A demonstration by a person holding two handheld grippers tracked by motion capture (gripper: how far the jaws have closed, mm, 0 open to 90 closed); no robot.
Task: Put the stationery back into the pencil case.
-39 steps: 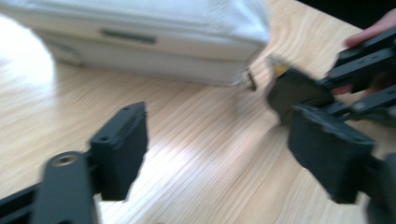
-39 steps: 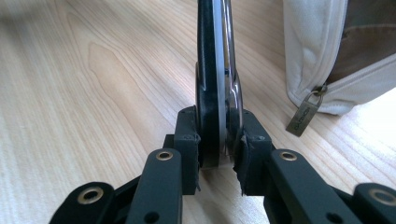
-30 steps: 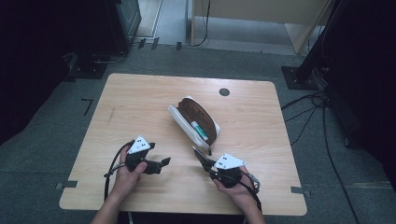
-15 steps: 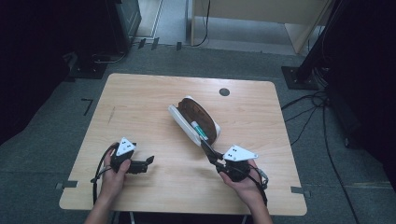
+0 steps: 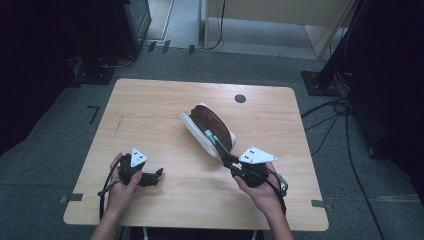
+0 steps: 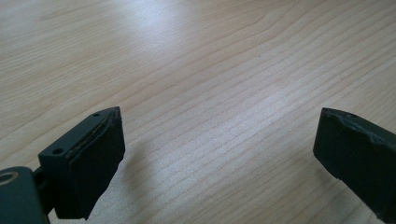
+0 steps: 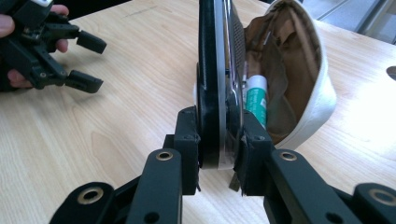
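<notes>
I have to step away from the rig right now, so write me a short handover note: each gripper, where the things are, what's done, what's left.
Right gripper: shut on a flat black object with a silvery edge, held on edge at the mouth of the open white pouch. What the object is I cannot tell.
Left gripper: open, nothing between its jaws, low over bare table at the near left; its jaws have just been opening.
Pouch: lies mid-table, brown lining showing, a green-and-white tube inside.
Done: tube is in the pouch.
Left: probably slide the flat object fully in; the left gripper may need to steady the pouch.
</notes>
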